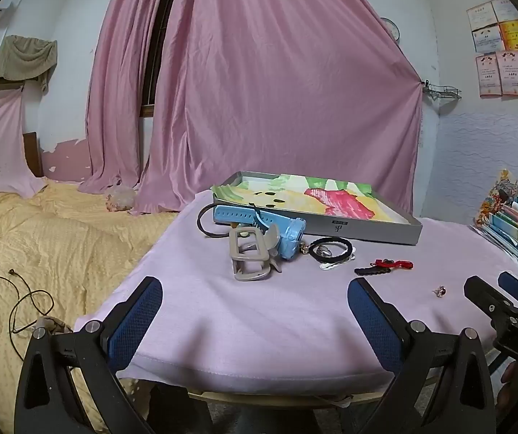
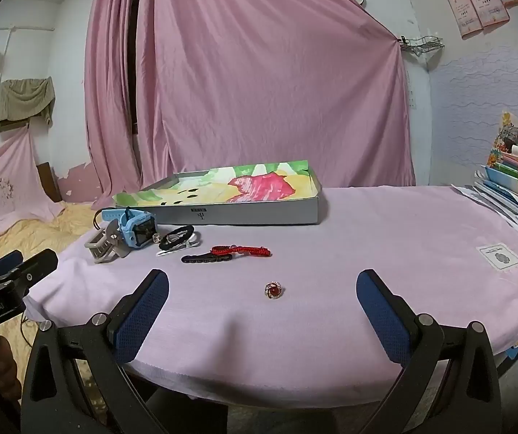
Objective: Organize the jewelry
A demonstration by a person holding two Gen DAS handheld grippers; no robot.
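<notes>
A grey shallow box (image 2: 259,213) (image 1: 367,229) lined with colourful paper lies at the back of the pink-clothed table. In front of it sit a blue watch (image 2: 134,226) (image 1: 287,235), a grey belt buckle (image 1: 249,256) (image 2: 101,244), a black hair tie (image 1: 331,247) (image 2: 177,235), a black clip (image 2: 206,257) (image 1: 371,270) and a red cord bracelet (image 2: 242,250) (image 1: 394,263). A red-stone ring (image 2: 274,290) (image 1: 441,291) lies alone, just ahead of my right gripper (image 2: 262,303), which is open. My left gripper (image 1: 255,311) is open too, over the table's near edge, nothing between its fingers.
A bed with a yellow cover (image 1: 41,246) lies left of the table, a black cord (image 1: 27,303) on it. Stacked books and papers (image 2: 516,181) crowd the table's right side. A white label (image 2: 499,257) lies on the cloth. Pink curtains (image 2: 259,83) hang behind.
</notes>
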